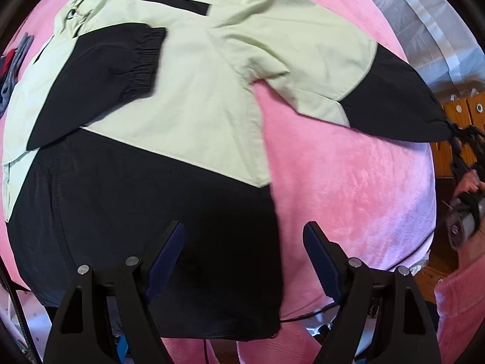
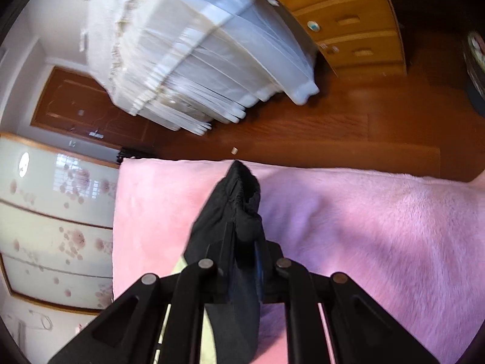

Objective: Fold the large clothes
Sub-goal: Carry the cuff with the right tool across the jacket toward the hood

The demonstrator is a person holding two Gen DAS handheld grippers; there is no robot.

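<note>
Jacket [image 1: 169, 97] spread flat mid pink blanket [image 1: 348, 182], one sleeve [image 1: 100, 72] already folded in; right gripper [image 2: 244, 227] clenched on other cuff [image 2: 239, 200] near blanket's edge, left gripper [image 1: 244, 242] released above hem, body fold still to go.

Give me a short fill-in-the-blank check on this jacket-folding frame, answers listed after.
1. The jacket lies on a ____ blanket.
2. The right gripper is shut on the jacket's black ____.
3. The left gripper hovers with jaws ____.
4. The other sleeve is already folded across the jacket's ____.

Answers: pink; cuff; open; body
</note>
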